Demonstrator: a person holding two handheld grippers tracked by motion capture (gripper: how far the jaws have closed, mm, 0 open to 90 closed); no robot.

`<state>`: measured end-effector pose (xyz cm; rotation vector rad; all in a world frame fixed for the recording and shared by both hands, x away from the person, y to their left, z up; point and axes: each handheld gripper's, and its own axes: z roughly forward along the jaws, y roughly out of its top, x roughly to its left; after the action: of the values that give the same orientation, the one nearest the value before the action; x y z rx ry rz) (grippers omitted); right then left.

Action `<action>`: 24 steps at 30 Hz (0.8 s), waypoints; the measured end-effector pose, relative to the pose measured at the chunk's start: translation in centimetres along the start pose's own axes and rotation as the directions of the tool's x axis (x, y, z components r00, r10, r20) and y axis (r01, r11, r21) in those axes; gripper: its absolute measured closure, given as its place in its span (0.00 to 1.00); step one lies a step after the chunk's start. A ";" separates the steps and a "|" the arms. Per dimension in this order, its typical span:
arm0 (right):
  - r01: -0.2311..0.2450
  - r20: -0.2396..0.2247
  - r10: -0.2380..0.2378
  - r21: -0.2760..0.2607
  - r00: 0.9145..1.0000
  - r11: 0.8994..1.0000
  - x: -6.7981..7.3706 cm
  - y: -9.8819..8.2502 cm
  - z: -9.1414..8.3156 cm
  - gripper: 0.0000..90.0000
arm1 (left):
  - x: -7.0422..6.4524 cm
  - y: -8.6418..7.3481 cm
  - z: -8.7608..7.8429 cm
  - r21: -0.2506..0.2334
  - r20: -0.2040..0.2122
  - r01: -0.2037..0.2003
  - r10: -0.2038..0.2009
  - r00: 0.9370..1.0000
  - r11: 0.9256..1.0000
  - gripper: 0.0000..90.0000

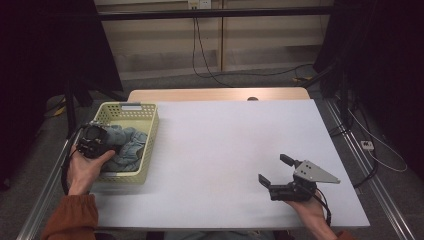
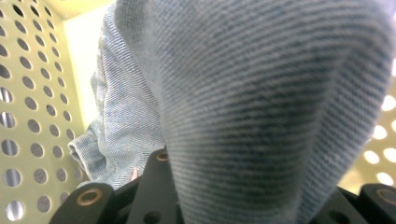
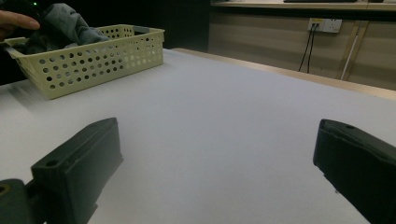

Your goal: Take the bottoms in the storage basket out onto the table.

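Note:
A pale yellow perforated basket (image 1: 148,131) stands at the table's left side and holds crumpled blue denim cloth (image 1: 131,146). My left gripper (image 1: 111,148) reaches into the basket from its left wall. In the left gripper view a thick fold of the denim (image 2: 261,93) bulges up between the black jaws, narrowing where they pinch it. My right gripper (image 1: 275,169) rests low over the white table near the front right, jaws wide apart with nothing between them (image 3: 217,154). From the right gripper view the basket (image 3: 93,58) and cloth (image 3: 70,23) are far off at the upper left.
The white table top (image 1: 225,145) stretches between basket and right gripper. Metal rails run along both table sides. Beyond the far edge are a wooden strip, cables on the floor and a wall socket (image 3: 324,24).

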<state>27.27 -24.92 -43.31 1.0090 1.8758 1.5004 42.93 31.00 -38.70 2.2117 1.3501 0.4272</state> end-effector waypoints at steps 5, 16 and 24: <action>-0.005 0.001 0.005 -0.002 1.000 1.000 -0.1 0.0 0.0 0.01 | 0.3 -0.1 -1.0 -0.071 0.010 -0.003 0.003 1.000 0.997 0.81; -0.006 0.001 0.006 -0.005 1.000 1.000 -0.1 0.0 0.0 0.01 | 0.0 -0.1 -2.7 -0.205 -0.015 0.002 -0.005 1.000 0.979 0.81; -0.007 -0.001 0.007 -0.007 1.000 1.000 -0.1 0.0 0.0 0.01 | -0.1 -0.1 -4.1 -0.293 -0.038 0.009 -0.021 0.999 0.956 0.81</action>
<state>27.32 -25.01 -43.29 1.0135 1.8682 1.5101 40.72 31.96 -35.38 1.9578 1.2342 0.6274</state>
